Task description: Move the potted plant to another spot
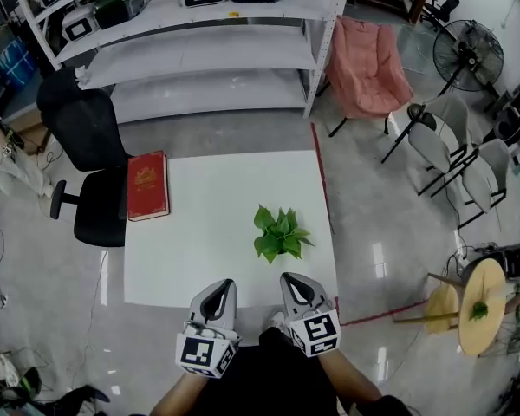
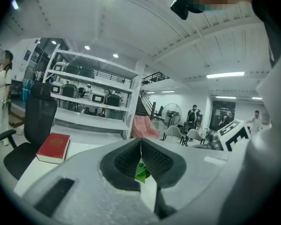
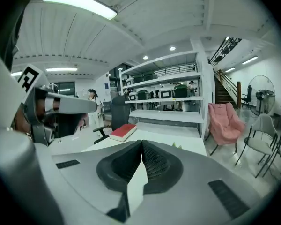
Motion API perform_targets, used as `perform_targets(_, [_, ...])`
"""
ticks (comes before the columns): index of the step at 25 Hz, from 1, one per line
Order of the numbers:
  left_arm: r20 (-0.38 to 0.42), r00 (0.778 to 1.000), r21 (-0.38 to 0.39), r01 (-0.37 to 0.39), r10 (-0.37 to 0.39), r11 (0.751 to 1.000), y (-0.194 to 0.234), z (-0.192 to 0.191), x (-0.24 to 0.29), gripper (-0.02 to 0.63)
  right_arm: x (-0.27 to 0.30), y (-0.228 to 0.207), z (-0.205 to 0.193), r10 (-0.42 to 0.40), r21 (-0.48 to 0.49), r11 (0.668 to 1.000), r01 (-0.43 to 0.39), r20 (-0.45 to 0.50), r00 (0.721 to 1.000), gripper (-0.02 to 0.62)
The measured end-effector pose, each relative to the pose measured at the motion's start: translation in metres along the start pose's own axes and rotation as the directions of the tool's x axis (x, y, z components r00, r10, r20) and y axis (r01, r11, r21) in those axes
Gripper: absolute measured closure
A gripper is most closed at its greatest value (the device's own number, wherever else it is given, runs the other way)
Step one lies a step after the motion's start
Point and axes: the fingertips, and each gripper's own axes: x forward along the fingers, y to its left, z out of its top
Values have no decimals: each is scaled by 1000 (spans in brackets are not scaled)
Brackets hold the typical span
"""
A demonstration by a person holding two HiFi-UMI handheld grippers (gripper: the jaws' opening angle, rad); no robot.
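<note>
1. In the head view, a green leafy potted plant [image 1: 282, 232] is seen standing on the near right part of a white square worktop [image 1: 199, 232], its pot hidden under the leaves. A red hardback book [image 1: 147, 185] is laid at the far left edge, well apart from the plant, and a black office chair [image 1: 82, 167] is parked just beside that edge. The left tongs [image 1: 223, 286] and the right tongs [image 1: 291, 279] are held side by side over the near edge, short of the plant and apart from it. White metal shelving [image 1: 199, 55] and a pink fabric chair [image 1: 370, 68] are set beyond the worktop.
2. In the left gripper view, the left tongs [image 2: 140, 142] are seen clenched, the tips pressed together with nothing gripped between them. A few leaves of the plant [image 2: 141, 170] are glimpsed through the gap below the tips, further out on the worktop. The book [image 2: 54, 146] is seen to the left, with the office chair [image 2: 35, 121] behind it.
3. In the right gripper view, the right tongs [image 3: 142, 142] are likewise seen clenched and empty. Leaf tips of the plant [image 3: 177, 146] are shown just over the right-hand jaw. The book [image 3: 123, 131] is seen further off to the left, the shelving [image 3: 166, 102] behind it, and the pink chair [image 3: 223, 121] to the right.
</note>
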Motion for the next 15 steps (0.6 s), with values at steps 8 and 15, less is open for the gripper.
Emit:
perform_targets(8, [-21,998,4,-55,56,998,-7,-6,4,589,38,-18,-46,112,-263,947,-184,-267,957,583])
perform_targets(15, [-36,999,23,-40,40,999,-14,-5,9,589,69,-25,-106,55,-534,769,-350,-491,869,583])
